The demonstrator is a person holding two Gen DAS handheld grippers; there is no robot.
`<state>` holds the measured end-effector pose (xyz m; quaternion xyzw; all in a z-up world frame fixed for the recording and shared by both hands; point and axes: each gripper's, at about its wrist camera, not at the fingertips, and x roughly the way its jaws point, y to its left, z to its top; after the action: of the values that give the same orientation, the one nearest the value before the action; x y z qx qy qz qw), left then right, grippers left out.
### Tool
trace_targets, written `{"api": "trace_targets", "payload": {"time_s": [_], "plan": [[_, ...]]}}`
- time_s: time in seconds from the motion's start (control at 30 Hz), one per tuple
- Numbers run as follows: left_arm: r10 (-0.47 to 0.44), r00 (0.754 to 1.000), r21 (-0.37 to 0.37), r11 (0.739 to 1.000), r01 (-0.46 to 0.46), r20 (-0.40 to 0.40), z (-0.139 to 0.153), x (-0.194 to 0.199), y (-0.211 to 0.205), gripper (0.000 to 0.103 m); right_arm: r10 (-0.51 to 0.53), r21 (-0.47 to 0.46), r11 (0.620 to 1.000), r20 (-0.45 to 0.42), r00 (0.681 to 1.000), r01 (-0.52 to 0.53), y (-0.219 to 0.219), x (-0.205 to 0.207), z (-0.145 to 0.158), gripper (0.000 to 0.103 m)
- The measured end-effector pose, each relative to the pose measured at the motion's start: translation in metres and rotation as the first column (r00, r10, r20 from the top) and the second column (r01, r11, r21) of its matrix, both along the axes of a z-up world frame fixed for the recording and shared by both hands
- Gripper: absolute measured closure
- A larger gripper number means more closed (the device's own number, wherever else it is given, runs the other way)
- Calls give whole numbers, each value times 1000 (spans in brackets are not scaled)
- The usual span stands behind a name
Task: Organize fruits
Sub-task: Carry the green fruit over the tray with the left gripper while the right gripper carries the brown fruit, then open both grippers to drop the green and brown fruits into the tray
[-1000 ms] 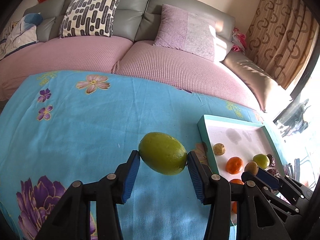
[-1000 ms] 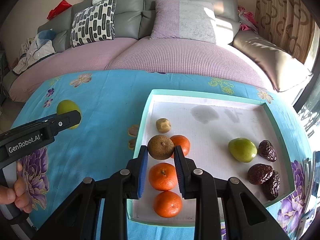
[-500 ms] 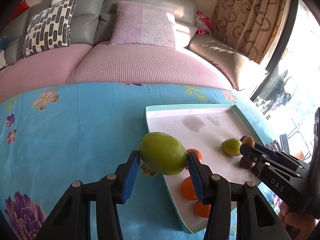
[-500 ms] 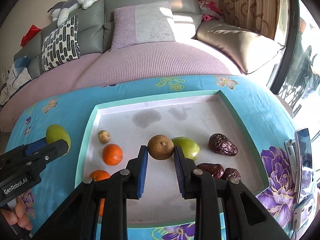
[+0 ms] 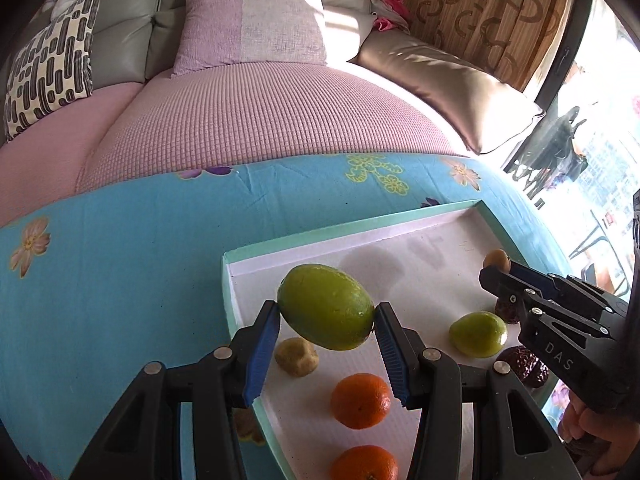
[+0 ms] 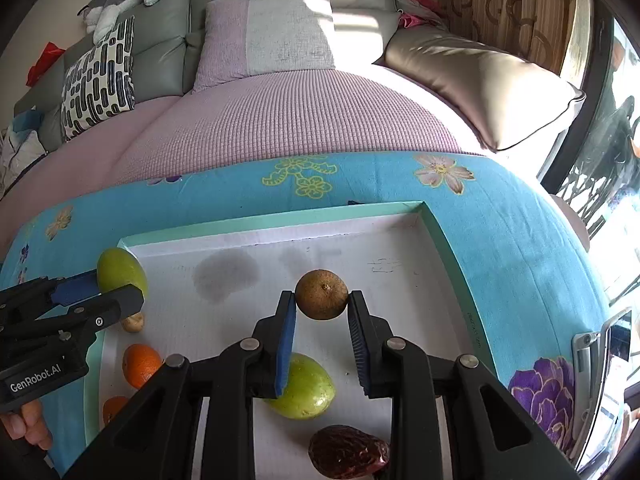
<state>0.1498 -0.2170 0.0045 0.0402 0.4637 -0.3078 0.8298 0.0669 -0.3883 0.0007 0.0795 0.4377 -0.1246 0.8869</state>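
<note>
A: Starting nearest, we are clamping the left gripper [image 5: 326, 354] on the big green fruit [image 5: 326, 312], and its long axis is running across, from one blue pad to the other. It is hanging over the near-left corner of the teal tray [image 5: 304, 240], just inside the left rim.

B: And below it we are seeing a small tan fruit [image 5: 297, 357] and two oranges, the first [image 5: 361, 400] directly nearer to us. So where are we putting ours?

A: We are judging that its match is the smaller green fruit [image 5: 478, 334], lying to the right on the white tray floor, beside the dark dates [image 5: 524, 364]. So the move is turning on going right, not down.

B: We are also squeezing the right gripper [image 6: 322, 338] on the round brown fruit [image 6: 321, 294], above the middle of the tray, with that same green fruit [image 6: 304, 386] sitting under its left pad.

A: Then the right side is nearer to the green one, and its tool is standing over our path. We are thinking the left must wait or come in from the far side.

B: Farther off, only bare tray floor, then blue flowered cloth [image 6: 360, 176] and the sofa.
</note>
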Motion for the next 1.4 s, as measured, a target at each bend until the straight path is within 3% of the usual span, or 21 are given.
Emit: {"api": "trace_targets", "payload": {"time_s": [0.27,0.93,1.03,1.2,1.33,1.4], "plan": [[17,999,39,999,-15,-51,-24,19,-9,51,-2,4,1000,-54,999,2,-6,19,-24,75],[30,996,26,999,-28,-87,-28,27,-9,51,2,8,1000,-91,996,-1,-4,24,-34,74],[40,994,29,999,-37,-101,-27,28,-7,50,0,-4,1000,-102,995,0,-3,25,-33,58],[45,996,21,999,-44,-78,-14,25,-2,48,-2,-15,1000,-88,996,1,1,20,-23,55],[50,997,9,999,-50,-51,0,19,5,45,1,-18,1000,-67,998,-2,8,14,-12,39],[67,997,11,998,-67,-37,6,16,10,39,13,-19,1000,-66,998,-15,13,12,-9,34]]}}
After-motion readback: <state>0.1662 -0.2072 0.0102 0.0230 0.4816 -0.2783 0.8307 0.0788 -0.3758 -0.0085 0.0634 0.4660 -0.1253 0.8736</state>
